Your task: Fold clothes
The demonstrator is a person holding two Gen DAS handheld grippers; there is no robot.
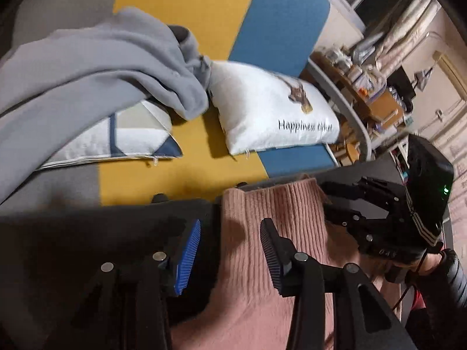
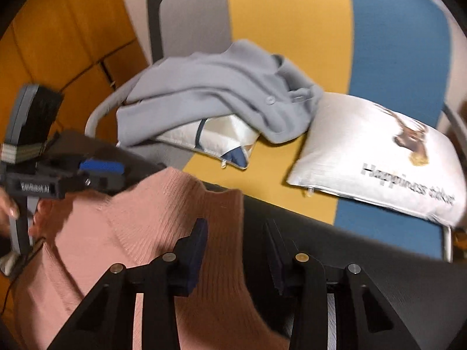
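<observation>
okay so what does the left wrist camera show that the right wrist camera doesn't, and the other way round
Only the left wrist view shows the cluttered shelves beyond the sofa's end and the right gripper, whose jaw gap is unclear there.

Only the right wrist view shows the orange wooden cabinet and the left gripper from the side.

Both show the pink ribbed sweater on a dark surface, the grey garment draped over a patchwork cushion, the "Happiness ticket" pillow, and each camera's own fingers spread over the sweater.

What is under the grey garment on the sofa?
The grey garment is draped over a white cushion with blue trim; only the cushion's front corner shows. The rest of the cushion, and anything else beneath, is covered.
</observation>
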